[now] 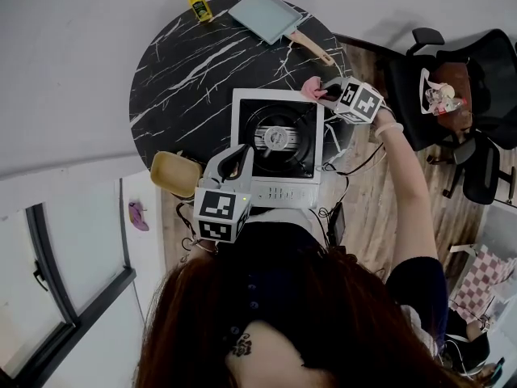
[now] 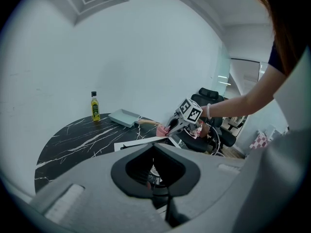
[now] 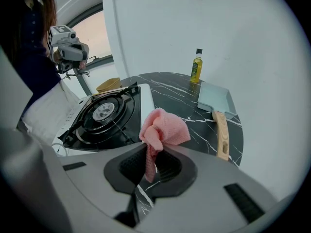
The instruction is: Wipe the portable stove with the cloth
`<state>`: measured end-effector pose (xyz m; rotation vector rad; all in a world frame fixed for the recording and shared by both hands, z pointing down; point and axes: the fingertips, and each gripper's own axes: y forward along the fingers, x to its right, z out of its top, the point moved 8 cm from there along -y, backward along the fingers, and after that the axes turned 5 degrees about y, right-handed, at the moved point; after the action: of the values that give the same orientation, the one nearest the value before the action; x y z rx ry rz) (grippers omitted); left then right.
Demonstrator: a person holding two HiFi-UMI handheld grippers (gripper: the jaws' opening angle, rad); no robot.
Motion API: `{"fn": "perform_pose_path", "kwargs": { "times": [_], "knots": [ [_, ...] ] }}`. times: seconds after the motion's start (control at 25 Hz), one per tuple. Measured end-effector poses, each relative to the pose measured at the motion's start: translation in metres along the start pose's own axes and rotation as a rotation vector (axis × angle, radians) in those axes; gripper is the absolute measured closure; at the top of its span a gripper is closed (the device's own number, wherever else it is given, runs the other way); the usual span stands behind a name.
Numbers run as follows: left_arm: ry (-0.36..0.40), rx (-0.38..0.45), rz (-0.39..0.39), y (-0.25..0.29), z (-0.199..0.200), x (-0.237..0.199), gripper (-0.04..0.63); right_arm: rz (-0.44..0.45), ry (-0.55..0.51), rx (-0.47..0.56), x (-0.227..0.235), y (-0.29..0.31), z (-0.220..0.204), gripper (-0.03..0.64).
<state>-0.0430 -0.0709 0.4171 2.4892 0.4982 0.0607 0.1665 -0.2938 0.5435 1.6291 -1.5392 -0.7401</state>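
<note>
portable stove [image 1: 279,148]: white casing, black burner well, round burner head at centre. it sits at the near edge of a round black marble table [image 1: 178,79]. the strip of print on its front panel is too small to read.

cloth [image 3: 163,127]: pink, bunched into a wad. a tail of it hangs down between the jaws of the right gripper [image 3: 154,165], which are closed tight on it. in the head view the cloth [image 1: 311,89] is at the stove's far right corner, with the right gripper [image 1: 323,92] just behind it. whether the cloth touches the stove cannot be told.

left gripper [image 1: 239,162]: over the stove's near left corner. in its own view the jaws meet and hold nothing. each gripper's cube shows black-and-white square markers, no text.

surroundings:
- yellow bowl [image 1: 175,174], on the table just left of the stove.
- pale blue square pan [image 1: 265,14] with a wooden handle [image 1: 309,45], at the far edge of the table.
- small bottle [image 1: 196,1] of yellow liquid, black cap, yellow label, beside the pan. the label's print is not legible.
- black office chair [image 1: 452,95], to the right of the table.
</note>
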Motion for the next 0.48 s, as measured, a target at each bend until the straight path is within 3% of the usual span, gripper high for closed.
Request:
{"fn": "perform_pose_path", "kwargs": {
  "times": [0.48],
  "knots": [
    [0.019,0.0,-0.016,0.0022,0.0035,0.0027,0.583,-0.04,0.045,0.016,-0.0007,-0.0058,-0.0095,0.581]
  ]
}}
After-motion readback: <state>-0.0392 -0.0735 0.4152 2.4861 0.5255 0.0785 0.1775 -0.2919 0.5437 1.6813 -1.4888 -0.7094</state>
